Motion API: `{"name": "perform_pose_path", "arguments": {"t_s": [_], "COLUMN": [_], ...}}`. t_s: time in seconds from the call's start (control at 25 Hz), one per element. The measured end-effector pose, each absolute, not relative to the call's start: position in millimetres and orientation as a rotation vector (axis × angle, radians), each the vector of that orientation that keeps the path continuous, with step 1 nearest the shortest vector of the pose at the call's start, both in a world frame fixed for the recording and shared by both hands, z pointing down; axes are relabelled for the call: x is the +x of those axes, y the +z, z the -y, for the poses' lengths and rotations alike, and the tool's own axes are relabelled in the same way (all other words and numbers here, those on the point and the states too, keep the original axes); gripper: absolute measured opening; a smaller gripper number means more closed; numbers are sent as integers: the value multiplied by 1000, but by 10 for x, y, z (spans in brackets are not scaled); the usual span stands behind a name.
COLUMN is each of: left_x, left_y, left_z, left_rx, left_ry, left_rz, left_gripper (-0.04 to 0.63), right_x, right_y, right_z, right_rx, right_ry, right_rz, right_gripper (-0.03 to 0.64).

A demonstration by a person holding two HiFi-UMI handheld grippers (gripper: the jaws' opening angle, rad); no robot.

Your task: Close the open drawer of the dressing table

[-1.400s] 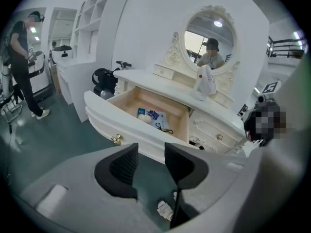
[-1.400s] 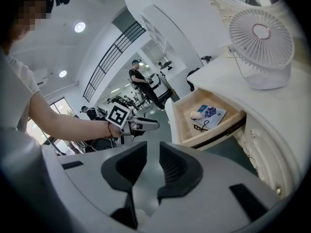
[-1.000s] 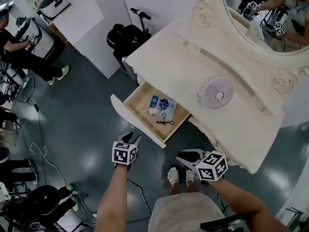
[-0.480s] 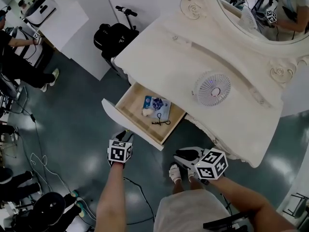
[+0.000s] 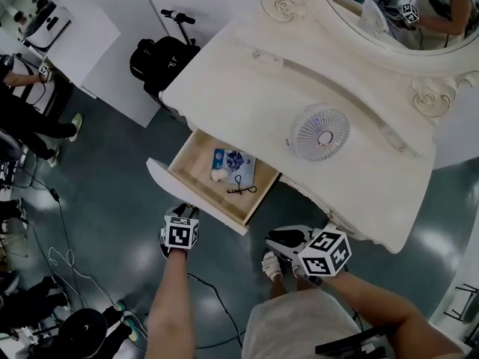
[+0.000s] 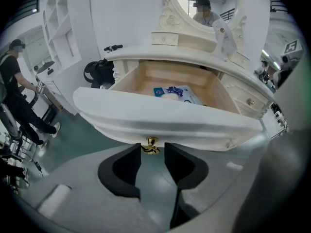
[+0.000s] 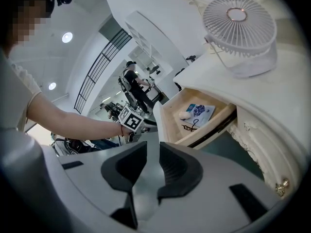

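Observation:
The cream dressing table (image 5: 247, 103) has one drawer (image 5: 196, 200) pulled out toward me. In the drawer lie a blue-and-white packet (image 5: 232, 161) and a black cord (image 5: 241, 189). My left gripper (image 5: 179, 214) is just in front of the drawer's white front panel (image 6: 165, 120), pointing steeply down. Its jaws stand apart with the small brass knob (image 6: 150, 142) between the fingertips of the left gripper (image 6: 153, 148), and the pads do not press it. My right gripper (image 5: 275, 239) hovers to the right of the drawer, below the table's edge. In its own view the right gripper (image 7: 152, 147) shows a narrow gap with nothing in it.
A small white fan (image 5: 319, 132) stands on the tabletop below the oval mirror (image 5: 389, 13). A black scooter and bag (image 5: 161, 58) sit to the table's left. People (image 5: 22, 111) and cables (image 5: 60, 253) are on the dark floor at left. My slippered foot (image 5: 269, 266) is under the table's edge.
My left gripper has sunk and come up to the drawer's front panel, rolling a little. The right gripper has stayed where it was. The drawer stands as far out as before.

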State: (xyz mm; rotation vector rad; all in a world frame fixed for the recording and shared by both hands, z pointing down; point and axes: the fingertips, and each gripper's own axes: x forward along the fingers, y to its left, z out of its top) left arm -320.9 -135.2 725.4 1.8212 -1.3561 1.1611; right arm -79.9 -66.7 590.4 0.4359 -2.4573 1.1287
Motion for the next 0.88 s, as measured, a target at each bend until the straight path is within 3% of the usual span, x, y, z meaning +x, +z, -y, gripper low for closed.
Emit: {"name": "perform_pose_path", "arguments": {"t_s": [0.88], "left_x": [-3118], "left_y": [7248], "left_z": [1566], "left_rx": [1811], "left_ry": [1105], "left_rz": [1391], "left_gripper": [124], "right_x": [-1028], "right_y": [6027], "right_z": [832], "right_rx": [489], "right_ry": [1169], "right_rz": [2327], "right_gripper": [60]}}
